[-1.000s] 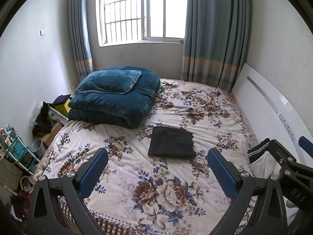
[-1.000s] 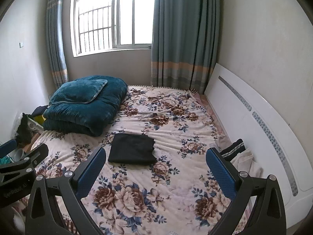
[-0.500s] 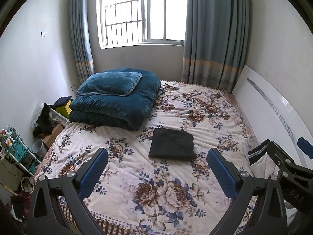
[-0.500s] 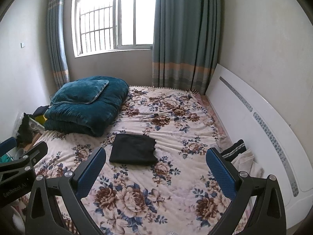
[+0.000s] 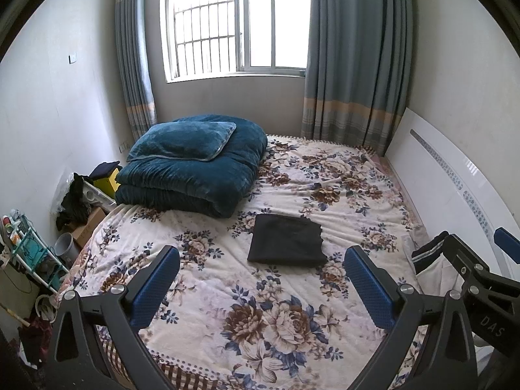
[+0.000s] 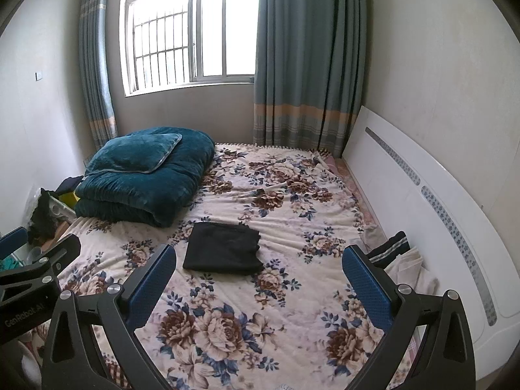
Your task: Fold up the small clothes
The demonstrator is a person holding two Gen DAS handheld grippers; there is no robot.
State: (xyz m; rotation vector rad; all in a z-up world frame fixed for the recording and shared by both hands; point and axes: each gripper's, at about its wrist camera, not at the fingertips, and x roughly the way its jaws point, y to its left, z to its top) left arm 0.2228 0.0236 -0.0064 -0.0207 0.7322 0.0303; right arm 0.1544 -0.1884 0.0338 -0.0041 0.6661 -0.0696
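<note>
A black garment point(image 5: 287, 240) lies folded into a flat rectangle on the floral bedspread point(image 5: 247, 299), near the middle of the bed; it also shows in the right wrist view point(image 6: 225, 247). My left gripper point(image 5: 260, 284) is open and empty, held well above the near end of the bed. My right gripper point(image 6: 258, 282) is open and empty too, beside the left one and a little to its right. A small heap of light and dark striped clothes point(image 6: 401, 256) lies at the bed's right edge.
A folded teal duvet with a pillow on top point(image 5: 195, 162) fills the far left of the bed. A white headboard point(image 6: 432, 201) runs along the right side. Boxes, a bucket and a rack point(image 5: 29, 253) crowd the floor at the left.
Both grippers have drawn back and risen slightly from the bed; the garment looks a little farther away. Nothing on the bed has moved.
</note>
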